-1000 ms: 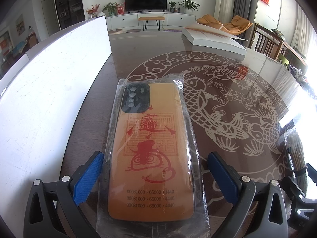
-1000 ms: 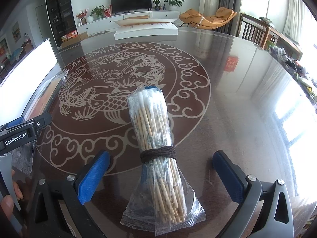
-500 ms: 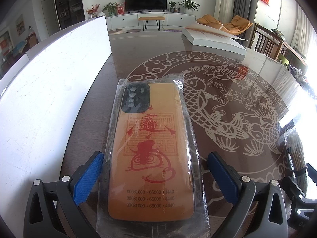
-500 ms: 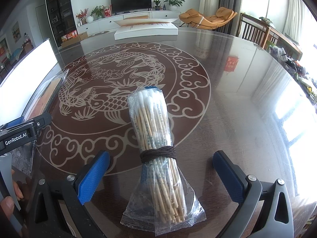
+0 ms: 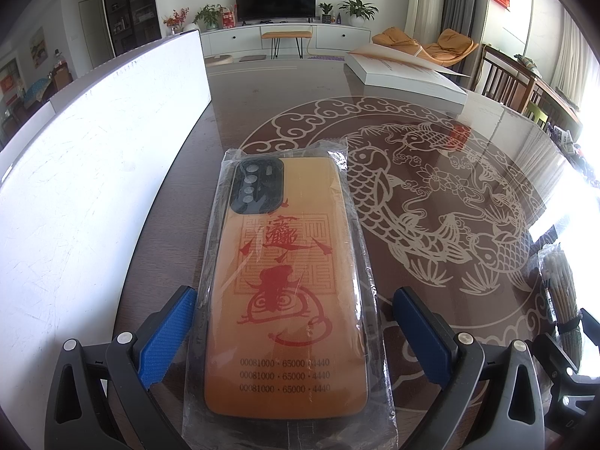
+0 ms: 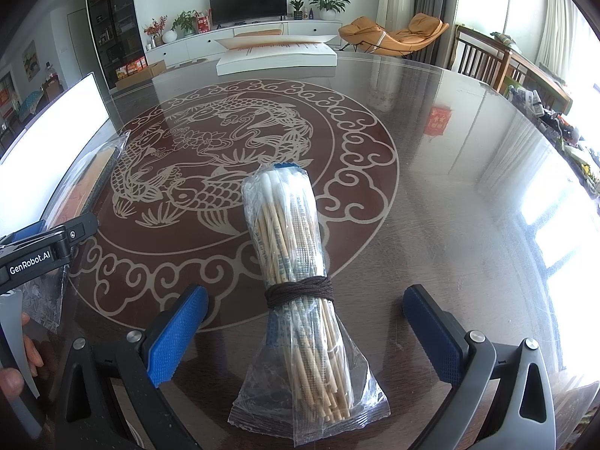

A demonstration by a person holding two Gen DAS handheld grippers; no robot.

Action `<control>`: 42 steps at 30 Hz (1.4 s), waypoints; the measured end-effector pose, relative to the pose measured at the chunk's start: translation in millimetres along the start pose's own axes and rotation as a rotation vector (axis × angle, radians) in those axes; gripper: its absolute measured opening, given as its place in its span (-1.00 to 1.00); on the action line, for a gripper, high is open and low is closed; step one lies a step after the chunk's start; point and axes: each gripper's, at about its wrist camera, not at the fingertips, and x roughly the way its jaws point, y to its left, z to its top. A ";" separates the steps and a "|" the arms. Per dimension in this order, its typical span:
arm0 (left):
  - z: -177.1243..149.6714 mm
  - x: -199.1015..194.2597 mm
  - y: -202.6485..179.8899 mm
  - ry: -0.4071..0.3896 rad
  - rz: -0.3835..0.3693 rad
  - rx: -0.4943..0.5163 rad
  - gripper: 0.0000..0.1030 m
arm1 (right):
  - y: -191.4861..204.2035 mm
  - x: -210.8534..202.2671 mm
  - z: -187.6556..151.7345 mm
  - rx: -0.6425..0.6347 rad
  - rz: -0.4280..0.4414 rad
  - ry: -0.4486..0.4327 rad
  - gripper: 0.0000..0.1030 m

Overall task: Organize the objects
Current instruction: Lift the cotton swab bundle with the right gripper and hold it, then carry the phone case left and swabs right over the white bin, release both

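Observation:
An orange phone case (image 5: 287,292) with red characters, sealed in a clear bag, lies flat on the dark glass table. My left gripper (image 5: 296,332) is open, its blue pads on either side of the case without touching it. A bag of cotton swabs (image 6: 296,262), tied with brown cord, lies on the table in the right wrist view. My right gripper (image 6: 303,332) is open, its pads well clear on both sides of the bundle. The swabs also show at the right edge of the left wrist view (image 5: 560,292). The case shows at the left of the right wrist view (image 6: 93,176).
A tall white board (image 5: 86,172) stands along the table's left side, close to the case. A flat white box (image 5: 405,75) lies at the far end of the table (image 6: 450,187). Chairs (image 6: 483,60) stand at the far right.

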 end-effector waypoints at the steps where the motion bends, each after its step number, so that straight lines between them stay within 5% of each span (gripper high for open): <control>1: 0.0 0.0 0.0 0.000 0.000 0.000 1.00 | 0.2 0.0 0.1 0.000 0.000 0.000 1.00; 7: 0.9 1.3 -1.8 0.000 0.027 -0.031 1.00 | -0.1 0.4 0.1 -0.005 0.000 0.010 1.00; 10: 0.9 0.1 -3.7 0.046 -0.004 0.027 1.00 | -2.0 5.2 12.4 -0.043 0.029 0.127 1.00; 12: 1.3 -7.2 -6.2 0.018 -0.046 0.083 0.48 | -2.8 10.7 25.1 -0.060 0.065 0.202 0.95; 14: -1.8 -11.6 -8.8 0.012 -0.050 0.127 0.46 | -3.7 8.4 34.3 -0.063 0.098 0.190 0.35; 15: -3.5 -13.3 -8.8 0.013 -0.055 0.133 0.45 | -0.8 6.5 37.3 -0.095 0.074 0.184 -0.42; 22: -24.6 -99.3 9.4 -0.148 -0.194 0.061 0.45 | -1.2 -46.3 33.8 -0.080 0.175 0.119 -0.45; 28: -19.5 -183.9 62.6 -0.265 -0.279 -0.055 0.45 | 47.3 -114.5 51.4 -0.127 0.303 0.022 -0.45; 33: -7.9 -219.0 155.2 -0.311 -0.121 -0.120 0.45 | 141.7 -158.3 77.7 -0.177 0.533 -0.031 -0.45; 36: -11.7 -207.5 210.7 -0.257 0.037 -0.158 0.45 | 211.7 -165.6 84.3 -0.223 0.669 0.006 -0.45; 39: -22.5 -188.2 256.0 -0.173 0.127 -0.221 0.46 | 280.0 -160.9 75.4 -0.297 0.716 0.054 -0.44; 41: -30.4 -176.5 274.2 -0.121 0.186 -0.244 0.46 | 314.7 -146.3 65.0 -0.317 0.742 0.114 -0.31; 42: -34.3 -172.7 279.7 -0.105 0.207 -0.247 0.47 | 329.0 -135.8 60.1 -0.328 0.753 0.153 0.05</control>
